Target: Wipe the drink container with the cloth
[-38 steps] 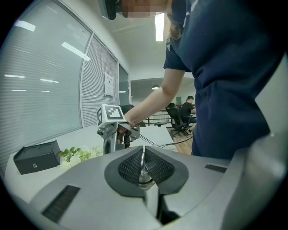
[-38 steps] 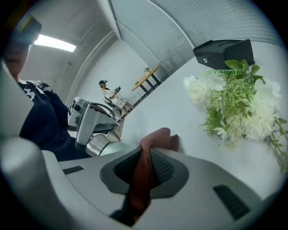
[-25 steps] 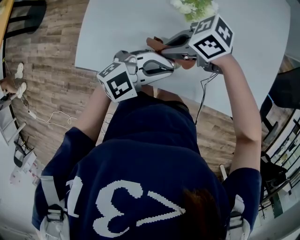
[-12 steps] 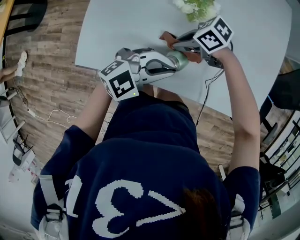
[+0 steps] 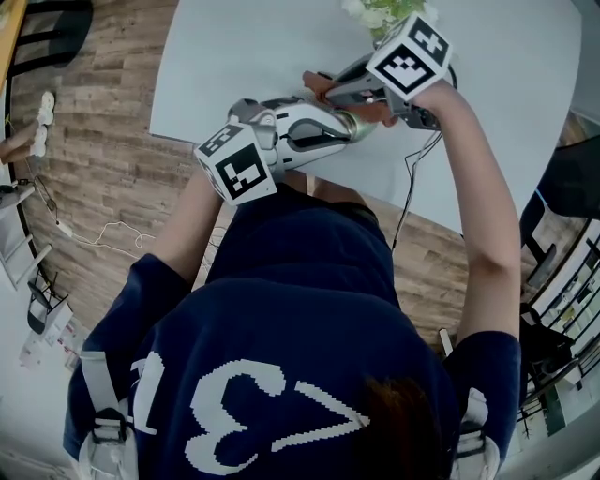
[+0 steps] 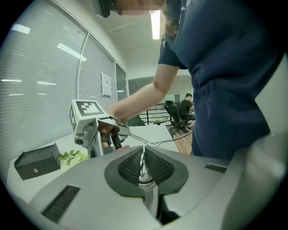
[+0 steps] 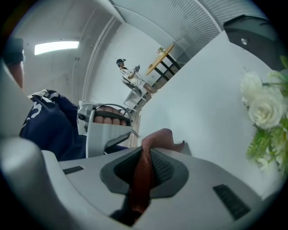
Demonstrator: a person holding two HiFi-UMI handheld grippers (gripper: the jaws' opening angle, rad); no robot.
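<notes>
Bordering plank floor [image 5: 103,159], grey table [image 5: 244,56]

drink container [image 5: 360,127] mostly hidden; flowers [image 5: 382,13] cut off by top edge.

Wood-plank floor [image 5: 94,159] fills the head view's left side, beside a pale table [image 5: 234,56] at upper centre. In the left gripper view, window blinds [image 6: 40,81] cover the left and a ceiling light [image 6: 156,24] glows at the top.

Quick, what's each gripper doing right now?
Left gripper: closed on the metal top of the drink container.
Right gripper: closed, holding the reddish-brown cloth.
</notes>
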